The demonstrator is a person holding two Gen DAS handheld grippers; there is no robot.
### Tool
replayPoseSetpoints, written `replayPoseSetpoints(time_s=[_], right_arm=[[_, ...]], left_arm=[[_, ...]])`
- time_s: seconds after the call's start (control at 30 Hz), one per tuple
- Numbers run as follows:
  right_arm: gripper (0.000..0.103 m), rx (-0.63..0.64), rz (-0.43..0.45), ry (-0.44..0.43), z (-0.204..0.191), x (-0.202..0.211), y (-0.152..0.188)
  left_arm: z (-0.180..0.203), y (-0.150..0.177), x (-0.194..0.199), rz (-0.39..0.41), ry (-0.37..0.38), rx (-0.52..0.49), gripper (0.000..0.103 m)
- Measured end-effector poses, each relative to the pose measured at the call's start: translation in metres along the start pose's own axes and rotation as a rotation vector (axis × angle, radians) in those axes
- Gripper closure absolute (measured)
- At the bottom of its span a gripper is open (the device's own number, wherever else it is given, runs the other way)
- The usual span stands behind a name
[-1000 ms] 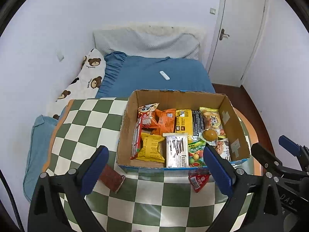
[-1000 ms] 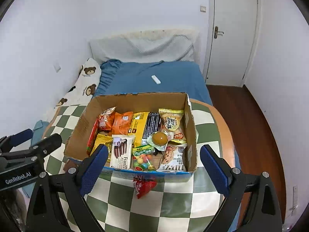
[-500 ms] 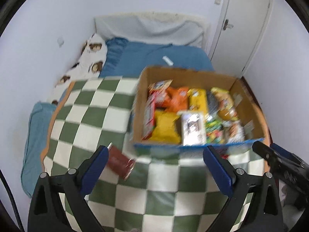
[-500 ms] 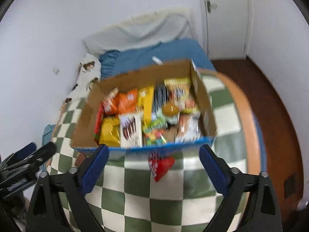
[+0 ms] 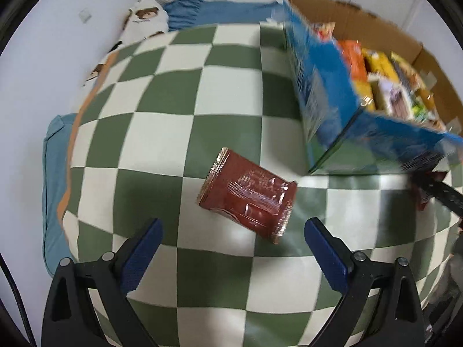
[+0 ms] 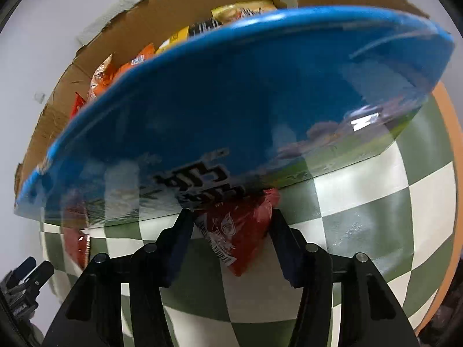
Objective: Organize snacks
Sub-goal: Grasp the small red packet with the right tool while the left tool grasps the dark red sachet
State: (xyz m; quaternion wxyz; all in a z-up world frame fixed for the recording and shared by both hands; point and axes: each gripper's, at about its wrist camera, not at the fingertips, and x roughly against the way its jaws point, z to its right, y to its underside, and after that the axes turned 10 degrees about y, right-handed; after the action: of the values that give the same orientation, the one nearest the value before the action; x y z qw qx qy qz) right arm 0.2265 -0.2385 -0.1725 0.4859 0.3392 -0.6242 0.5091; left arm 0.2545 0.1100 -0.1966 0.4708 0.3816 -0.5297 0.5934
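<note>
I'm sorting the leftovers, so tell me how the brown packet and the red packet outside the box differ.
The brown packet lies flat in the open, away from the box; the red packet is tucked against the box's front wall. The brown packet is rectangular; the red packet tapers to a point. The open left gripper hovers short of the brown packet; the right gripper straddles the red one. Both lie on the checkered cloth.

Large dark characters on blue box wall (image 6: 231, 110), lower centre of right view: blurred, unreadable. Red packet (image 6: 237, 231) shows barcode, small print illegible. Brown packet (image 5: 249, 196) print illegible.
</note>
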Motion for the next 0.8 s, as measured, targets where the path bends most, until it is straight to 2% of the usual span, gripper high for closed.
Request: replayPoseSetpoints(time_s=[0.23,0.33,0.47,0.57,0.67,0.8], right_arm=[[0.047,0.04,0.009,-0.003,-0.015,0.017,0.026],[0.047,0.05,0.007,-0.005,-0.021,0.022,0.036],[0.047,0.048,0.001,-0.012,-0.023,0.029,0.055],[0.047,0.051,-0.018,-0.027,-0.026,0.031,0.065],[0.047,0.074,-0.053,-0.052,-0.03,0.033,0.08],[0.047,0.117,-0.119,-0.068,-0.033,0.029,0.105]], left_arm=[[0.016,-0.019,-0.05,-0.142,0.0,-0.179,0.003],[0.012,-0.025,-0.067,-0.192,0.073,-0.185,0.003],[0.01,-0.022,-0.062,-0.178,0.078,-0.199,0.026],[0.007,-0.007,-0.052,-0.176,0.08,-0.169,0.034],[0.005,0.02,-0.041,-0.19,0.101,-0.127,0.034],[0.007,0.072,-0.032,-0.236,0.163,-0.041,0.034]])
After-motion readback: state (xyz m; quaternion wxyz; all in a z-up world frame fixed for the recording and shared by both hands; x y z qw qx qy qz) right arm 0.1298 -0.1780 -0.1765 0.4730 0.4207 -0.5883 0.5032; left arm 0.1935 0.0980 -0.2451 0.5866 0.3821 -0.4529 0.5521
